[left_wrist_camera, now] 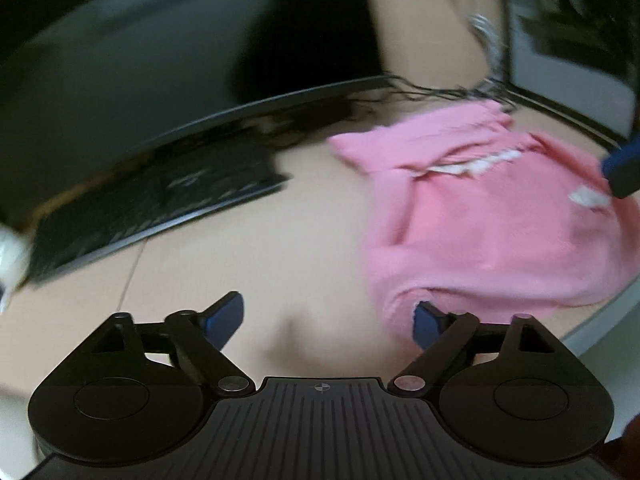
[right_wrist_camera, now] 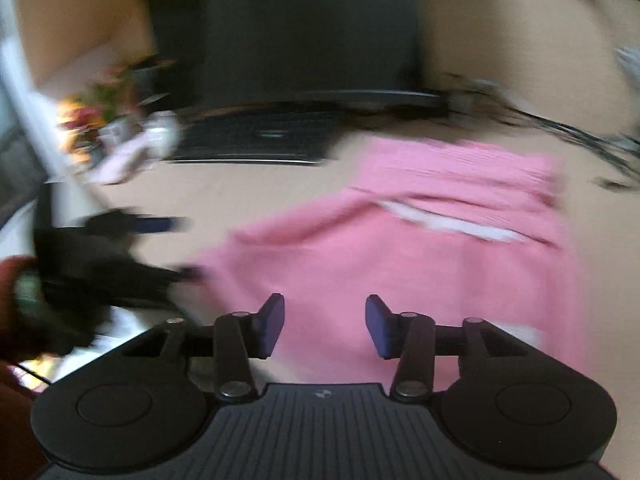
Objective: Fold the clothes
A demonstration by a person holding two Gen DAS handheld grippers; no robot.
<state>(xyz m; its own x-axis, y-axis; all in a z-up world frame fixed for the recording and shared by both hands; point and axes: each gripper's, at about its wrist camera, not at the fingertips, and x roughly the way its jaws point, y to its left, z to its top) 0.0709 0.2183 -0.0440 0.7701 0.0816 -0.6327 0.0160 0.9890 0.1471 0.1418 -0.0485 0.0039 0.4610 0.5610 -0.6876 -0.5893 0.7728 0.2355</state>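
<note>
On the beige tabletop [left_wrist_camera: 260, 240], a pink garment [left_wrist_camera: 492, 220] lies rumpled, partly bunched, its white trim showing near the collar; the cloth looks soft and fleecy. Left gripper [left_wrist_camera: 328, 320] hangs at its near corner, fingers [left_wrist_camera: 226, 316] spread wide and empty, one blue pad at the hem. Right gripper [right_wrist_camera: 325, 326] hovers over the cloth, fingers [right_wrist_camera: 272, 322] parted, holding nothing. A dark keyboard [left_wrist_camera: 160, 196] and cables [left_wrist_camera: 432, 90] lie just beyond. Motion blur suggests fast moves; a hasty pinch could catch one layer only and skew the fold
</note>
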